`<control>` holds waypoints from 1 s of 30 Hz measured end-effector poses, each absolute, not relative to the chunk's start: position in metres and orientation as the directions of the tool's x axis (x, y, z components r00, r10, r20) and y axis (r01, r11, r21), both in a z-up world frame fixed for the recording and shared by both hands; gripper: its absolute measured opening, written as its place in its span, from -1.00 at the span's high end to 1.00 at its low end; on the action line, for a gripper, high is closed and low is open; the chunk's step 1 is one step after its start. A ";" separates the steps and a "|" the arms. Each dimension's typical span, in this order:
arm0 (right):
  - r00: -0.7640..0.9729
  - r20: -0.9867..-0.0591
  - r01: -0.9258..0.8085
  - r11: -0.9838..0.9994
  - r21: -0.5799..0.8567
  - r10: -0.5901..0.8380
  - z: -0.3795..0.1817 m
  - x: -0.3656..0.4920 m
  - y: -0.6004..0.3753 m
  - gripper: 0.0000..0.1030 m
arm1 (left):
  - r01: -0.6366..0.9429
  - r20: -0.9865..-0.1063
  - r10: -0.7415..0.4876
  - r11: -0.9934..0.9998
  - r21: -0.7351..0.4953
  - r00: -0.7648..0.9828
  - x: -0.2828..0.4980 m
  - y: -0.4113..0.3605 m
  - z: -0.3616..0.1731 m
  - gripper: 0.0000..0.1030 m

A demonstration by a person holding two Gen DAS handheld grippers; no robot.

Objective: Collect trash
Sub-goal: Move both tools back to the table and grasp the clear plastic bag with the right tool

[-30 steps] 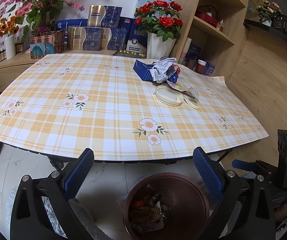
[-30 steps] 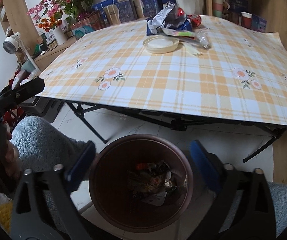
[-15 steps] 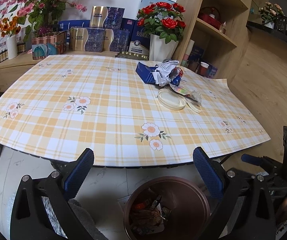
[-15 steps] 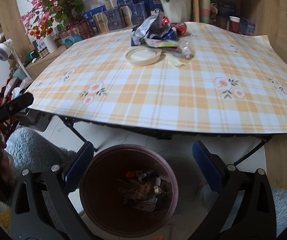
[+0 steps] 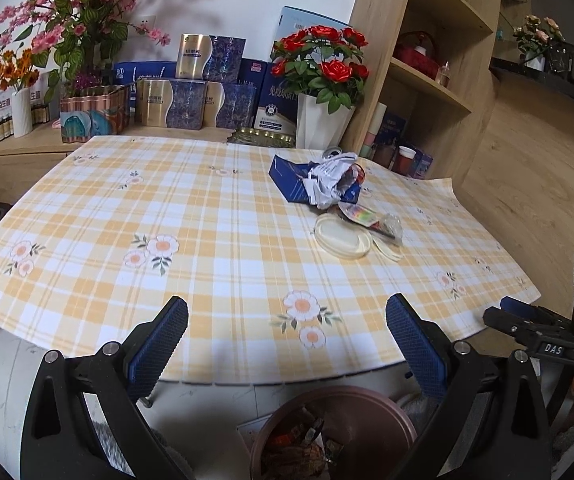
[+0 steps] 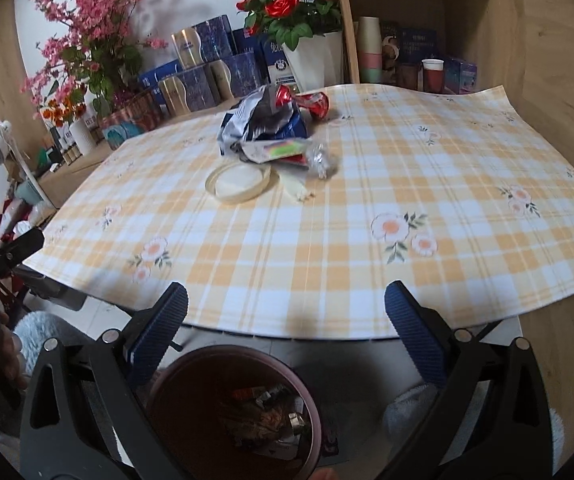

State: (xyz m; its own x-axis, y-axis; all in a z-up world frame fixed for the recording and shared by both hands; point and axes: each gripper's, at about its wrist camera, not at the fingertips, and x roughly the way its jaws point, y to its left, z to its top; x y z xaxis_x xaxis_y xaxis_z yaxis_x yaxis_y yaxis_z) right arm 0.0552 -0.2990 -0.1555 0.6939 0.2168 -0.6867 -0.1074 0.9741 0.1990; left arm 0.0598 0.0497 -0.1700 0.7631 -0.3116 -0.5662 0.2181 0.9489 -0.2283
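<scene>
The table [image 5: 207, 216], covered in a yellow plaid floral cloth, is filling most of both views, and both grippers are hovering at its near edge. The shelf [image 5: 439, 80] is standing behind the table's far right corner, with the rose vase [image 5: 319, 120] just beside it and boxes [image 5: 191, 100] lined along the wall.

The bin [image 6: 235, 408], brown and round, is sitting on the floor below the near edge (wrappers and scraps are lying in its bottom). In the left wrist view only part of the bin is showing.

The trash pile [image 5: 327, 184] is lying on the far right part of the table, well apart from both grippers: a blue carton [image 5: 291, 180] with crumpled paper [image 5: 329, 178] on top, a red can [image 6: 313, 104] touching the heap's far side, a colourful wrapper [image 6: 283, 150] and clear plastic [image 6: 321, 160] in front. The round lid [image 6: 241, 182] is resting just in front of the pile, touching the wrapper's edge.

The left gripper [image 5: 287, 344] is holding its fingers wide apart, nothing between them. The right gripper [image 6: 287, 336] is likewise spread wide and empty, positioned above the bin.
</scene>
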 end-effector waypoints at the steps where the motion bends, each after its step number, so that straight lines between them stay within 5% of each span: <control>1: 0.693 -0.686 -0.112 0.973 0.201 0.222 -0.154 0.058 -0.302 -0.89 | 0.218 -0.565 -0.311 0.949 -0.228 0.764 0.063 0.049 -0.169 -0.88; 15: 0.683 -0.713 -0.072 0.986 0.151 0.159 -0.151 0.118 -0.344 -0.89 | 0.232 -0.563 -0.307 0.951 -0.204 0.767 0.101 0.039 -0.158 -0.88; 19: 0.681 -0.717 -0.073 0.988 0.133 0.147 -0.151 0.154 -0.349 -0.59 | 0.236 -0.572 -0.308 0.951 -0.198 0.760 0.114 0.034 -0.160 -0.88; 30: 0.612 -0.761 -0.147 0.977 0.156 0.214 -0.174 0.251 -0.320 -0.17 | 0.210 -0.597 -0.299 0.954 -0.215 0.745 0.149 0.028 -0.169 -0.88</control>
